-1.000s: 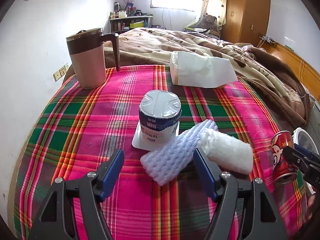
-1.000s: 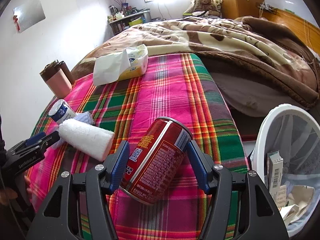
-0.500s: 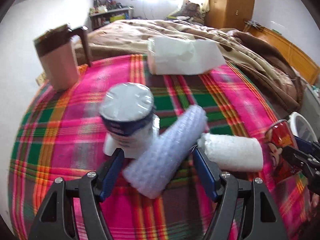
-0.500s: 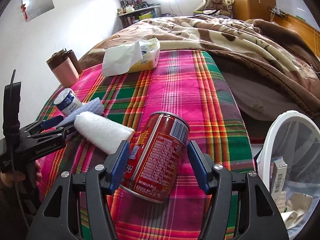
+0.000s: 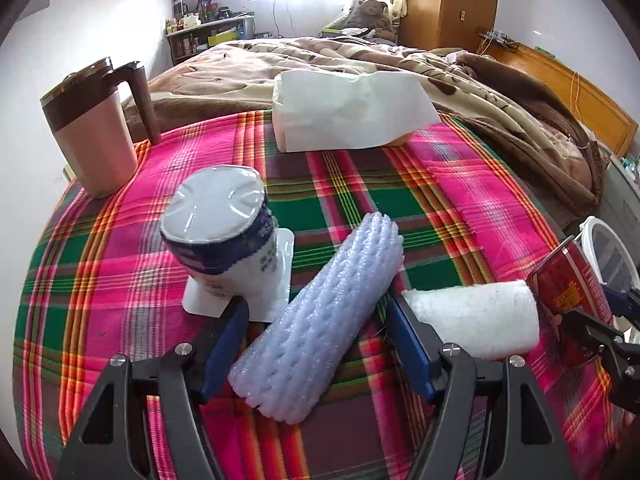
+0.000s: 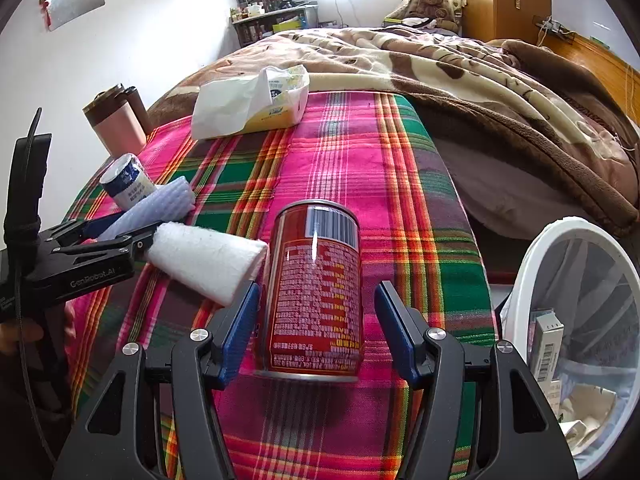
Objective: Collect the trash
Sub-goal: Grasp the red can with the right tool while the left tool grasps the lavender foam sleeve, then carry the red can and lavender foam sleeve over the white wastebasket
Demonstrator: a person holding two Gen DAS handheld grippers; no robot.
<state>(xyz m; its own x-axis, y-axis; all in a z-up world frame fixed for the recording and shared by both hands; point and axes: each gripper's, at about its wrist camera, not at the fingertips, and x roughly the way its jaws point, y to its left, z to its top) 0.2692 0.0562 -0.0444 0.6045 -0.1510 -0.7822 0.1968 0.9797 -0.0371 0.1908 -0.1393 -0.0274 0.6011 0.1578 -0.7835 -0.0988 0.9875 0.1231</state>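
**Bedside trash pickup: both grippers straddling items on the plaid cloth**

I am working over a plaid cloth (image 5: pixel 460 184) in pink, green and red, spread at the foot of a bed in a bedroom.

Nearest on the left, my left gripper (image 5: pixel 316 344) is spread wide around a pale lilac foam net sleeve (image 5: pixel 320 320) that lies on the cloth between the fingers, angled away to the right. I see a gap on both sides; neither pad touches it. The left finger tip sits just at the base of an upturned yogurt cup (image 5: pixel 224 236) standing on its white lid. Just outside the right finger lies a white foam roll (image 5: pixel 476 320).

On the right, my right gripper (image 6: pixel 316 332) is likewise released, straddling a red drink can (image 6: pixel 316 288). The can's side looks to meet the left pad; a clear gap remains at the right pad. Whether the can is lifted or resting I cannot tell. A white wastebasket (image 6: pixel 532 264) stands beside the cloth at the right, with cartons and paper inside.

Further off, a pink mug with brown lid (image 5: pixel 92 132) stands upright at the cloth's left edge, and a tissue pack (image 5: pixel 348 112) lies at the far edge against a brown blanket (image 6: pixel 500 80).
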